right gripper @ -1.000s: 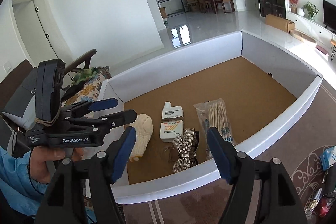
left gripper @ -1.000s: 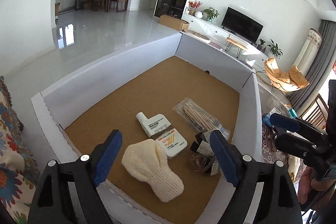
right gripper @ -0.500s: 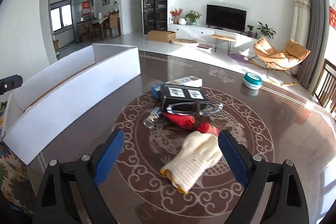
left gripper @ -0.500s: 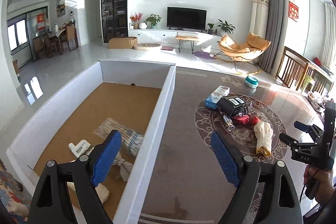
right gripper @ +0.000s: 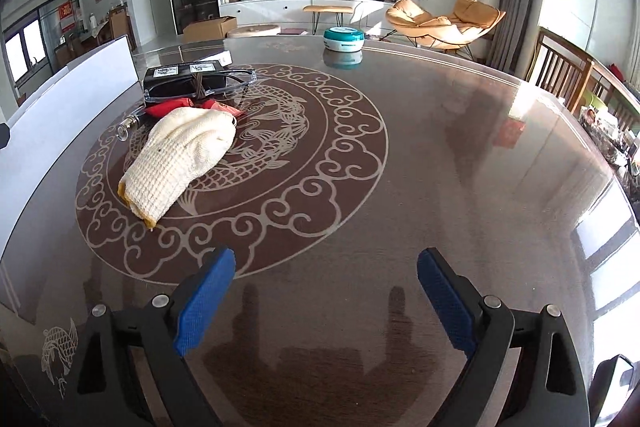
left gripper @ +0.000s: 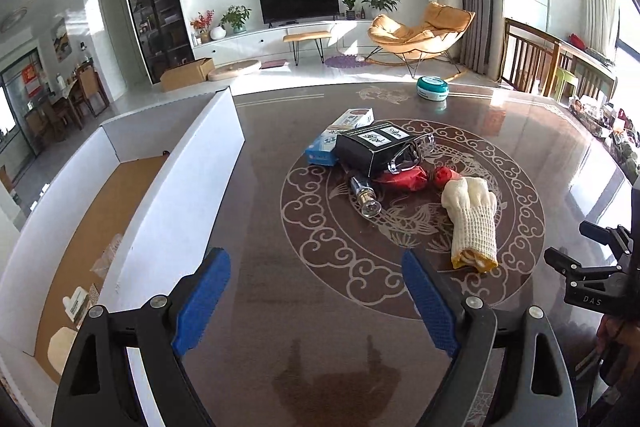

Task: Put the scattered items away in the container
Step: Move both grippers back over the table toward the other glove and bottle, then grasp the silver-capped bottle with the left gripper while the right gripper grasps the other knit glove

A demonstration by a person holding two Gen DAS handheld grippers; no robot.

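Scattered items lie bunched on the round scroll pattern in the middle of the dark glossy table (left gripper: 304,307), ahead of both grippers I hold. My left gripper (left gripper: 316,291) hangs over bare tabletop with its blue pads spread wide and nothing between them; my right gripper (right gripper: 326,297) is likewise spread and empty. Nearest is a cream knitted glove (left gripper: 472,223) with a yellow-trimmed cuff, lying flat and loosely folded. Just beyond it sit a red wrapped piece (left gripper: 404,179), a small clear glass bottle (left gripper: 365,197) on its side, and clear safety glasses (right gripper: 200,87) leaning on a black box (left gripper: 370,147). A blue and white carton (left gripper: 340,139) touches that box behind. A teal round tin (left gripper: 432,89) stands apart near the far edge. The white-walled container (left gripper: 188,187) with a brown floor runs along the table's left edge.
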